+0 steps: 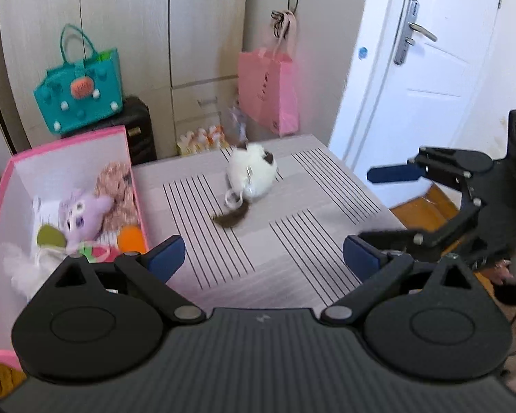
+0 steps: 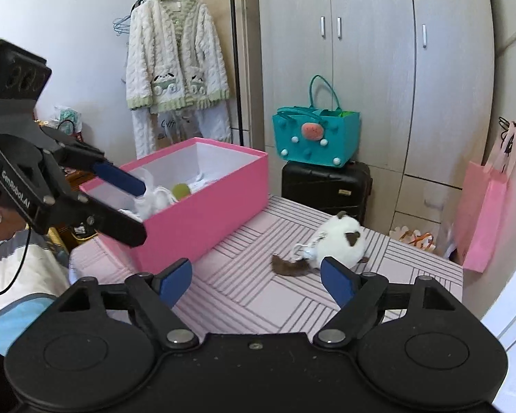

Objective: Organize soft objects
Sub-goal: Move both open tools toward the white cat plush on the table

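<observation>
Step in hand: one soft toy is left out; the white plush cat (image 2: pixel 333 241) lies alone on the striped worktop (image 2: pixel 258 303), its brown tail (image 2: pixel 289 267) trailing toward the cameras. The judgement is that the sorting is nearly finished and this cat is the next pick.

Box: the pink box (image 2: pixel 203 220) stands at the worktop's left edge, well apart from the cat. It already holds a purple plush (image 1: pixel 81 216), a beige curly plush (image 1: pixel 118 189), an orange piece (image 1: pixel 130 237) and white fluffy items.

Right hand-held gripper (image 2: pixel 256 284): fingers spread wide, nothing between them; it hangs over the near part of the worktop, with the cat just past its right fingertip in its own view.

Left hand-held gripper (image 1: pixel 263 258): likewise spread wide and holding nothing, near the box's front corner.

Next move calls for: probably the right one reaching forward and closing on the cat's round body rather than the thin tail or the small ring (image 1: pixel 234 198) fastened to it, then a carry leftward over the box wall. The soft body should squash under the pads, so a deep bite seems wise.

Hard to make out: the left view is motion-blurred, so the cat's face and ring attachment are unclear. The box's contents are partly hidden by its wall in the right view. The white items inside cannot be identified.
</observation>
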Tool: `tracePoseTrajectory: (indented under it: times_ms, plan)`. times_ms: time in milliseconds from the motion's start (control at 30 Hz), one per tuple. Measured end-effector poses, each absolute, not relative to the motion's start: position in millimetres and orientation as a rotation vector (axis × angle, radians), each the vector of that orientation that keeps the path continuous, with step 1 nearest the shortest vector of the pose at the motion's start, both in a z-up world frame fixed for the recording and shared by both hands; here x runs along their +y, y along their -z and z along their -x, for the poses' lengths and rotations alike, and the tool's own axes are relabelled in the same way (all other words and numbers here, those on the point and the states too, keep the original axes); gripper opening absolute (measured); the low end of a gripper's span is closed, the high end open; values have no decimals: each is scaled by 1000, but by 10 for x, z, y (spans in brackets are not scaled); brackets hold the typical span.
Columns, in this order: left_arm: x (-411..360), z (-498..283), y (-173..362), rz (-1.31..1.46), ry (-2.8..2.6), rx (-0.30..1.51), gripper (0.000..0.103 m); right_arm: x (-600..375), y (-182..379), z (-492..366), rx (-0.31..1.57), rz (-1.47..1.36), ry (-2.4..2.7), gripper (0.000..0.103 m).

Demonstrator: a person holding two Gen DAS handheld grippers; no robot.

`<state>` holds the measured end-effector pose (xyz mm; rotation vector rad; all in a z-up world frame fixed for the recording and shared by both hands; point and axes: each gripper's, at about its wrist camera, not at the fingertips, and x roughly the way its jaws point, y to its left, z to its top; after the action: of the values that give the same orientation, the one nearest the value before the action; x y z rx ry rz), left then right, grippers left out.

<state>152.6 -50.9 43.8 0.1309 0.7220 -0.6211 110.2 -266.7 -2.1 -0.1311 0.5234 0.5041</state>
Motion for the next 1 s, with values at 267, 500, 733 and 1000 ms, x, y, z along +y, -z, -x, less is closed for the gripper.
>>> tracePoseTrajectory:
  times_ms: [267, 500, 733, 1000]
  plan:
    - [-809, -1775, -313, -80, 587, 641, 100, -2824, 328, -1469, 498, 148, -480, 86]
    - [-1139, -1993, -30, -151, 432, 556, 100, -3039, 582, -1826, 496, 75, -437, 85]
    - [-1387, -2448, 242, -54, 417, 643, 96, -2882, 771, -2099, 551, 219, -482, 86]
    - [-1572, -2883, 458, 9, 362, 708, 90, -2886, 939, -2504, 592, 210, -469, 86]
